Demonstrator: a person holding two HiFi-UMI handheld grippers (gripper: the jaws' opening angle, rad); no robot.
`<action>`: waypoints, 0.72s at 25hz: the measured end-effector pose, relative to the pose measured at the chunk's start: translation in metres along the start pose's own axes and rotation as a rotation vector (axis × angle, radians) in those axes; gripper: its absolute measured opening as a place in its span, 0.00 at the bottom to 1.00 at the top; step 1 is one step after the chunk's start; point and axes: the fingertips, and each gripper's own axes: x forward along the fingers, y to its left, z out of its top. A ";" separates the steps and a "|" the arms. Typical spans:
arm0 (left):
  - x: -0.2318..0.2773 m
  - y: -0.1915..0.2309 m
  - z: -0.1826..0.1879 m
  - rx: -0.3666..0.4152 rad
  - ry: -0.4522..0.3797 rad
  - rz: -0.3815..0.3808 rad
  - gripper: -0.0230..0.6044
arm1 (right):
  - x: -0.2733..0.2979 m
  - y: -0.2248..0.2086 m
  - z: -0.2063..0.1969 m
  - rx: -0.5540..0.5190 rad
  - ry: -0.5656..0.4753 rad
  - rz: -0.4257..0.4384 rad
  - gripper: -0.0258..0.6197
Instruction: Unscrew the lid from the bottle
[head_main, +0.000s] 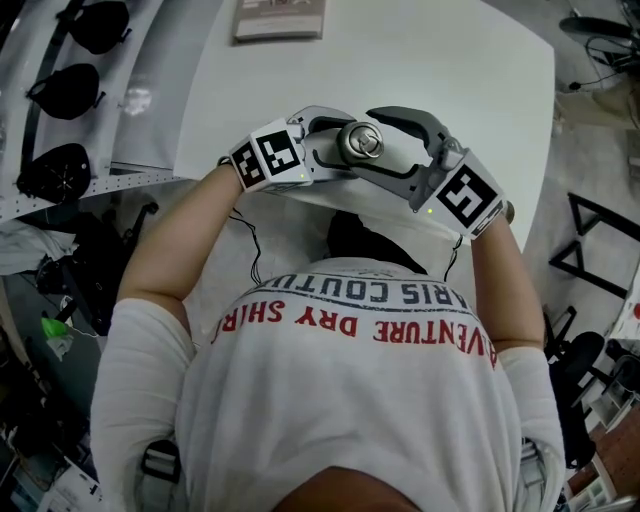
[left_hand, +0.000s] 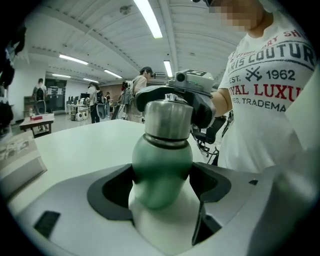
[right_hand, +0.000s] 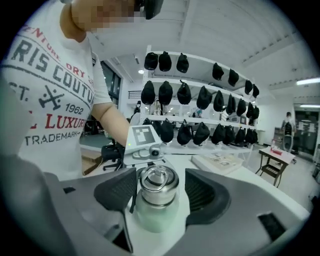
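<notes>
- The left gripper (left_hand: 161, 184) is clamped on the green body of the bottle (left_hand: 162, 167), pads pressing both sides, and holds it upright.
- In the head view the bottle sits between the two grippers, close to the person's chest and over the near edge of the white tabletop (head_main: 420, 60); I cannot tell whether its base rests on anything.
- The silver lid (right_hand: 159, 182), with a ring on top, is seated square on the neck, with no gap showing under it in either gripper view.
- The right gripper (right_hand: 160, 192) brackets the lid with its jaws apart. The ribbed pads stand just beside the lid, with a clear gap on one side, so it is not gripping.
- Judgement: the bottle is secured and the lid is framed, but the lid is still on. Whether it is loosened at all I cannot tell.
- Left to do: close on the lid, turn it, likely over several re-grips, and lift it clear.
</notes>
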 end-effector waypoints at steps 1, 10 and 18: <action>0.000 0.000 0.000 -0.010 -0.006 0.020 0.62 | -0.001 -0.001 0.000 0.010 -0.006 -0.039 0.49; 0.001 0.001 0.005 -0.150 -0.051 0.276 0.62 | -0.017 -0.007 -0.014 0.147 -0.028 -0.330 0.49; 0.000 0.004 0.001 -0.268 -0.075 0.462 0.62 | -0.003 -0.003 -0.014 0.178 -0.014 -0.436 0.49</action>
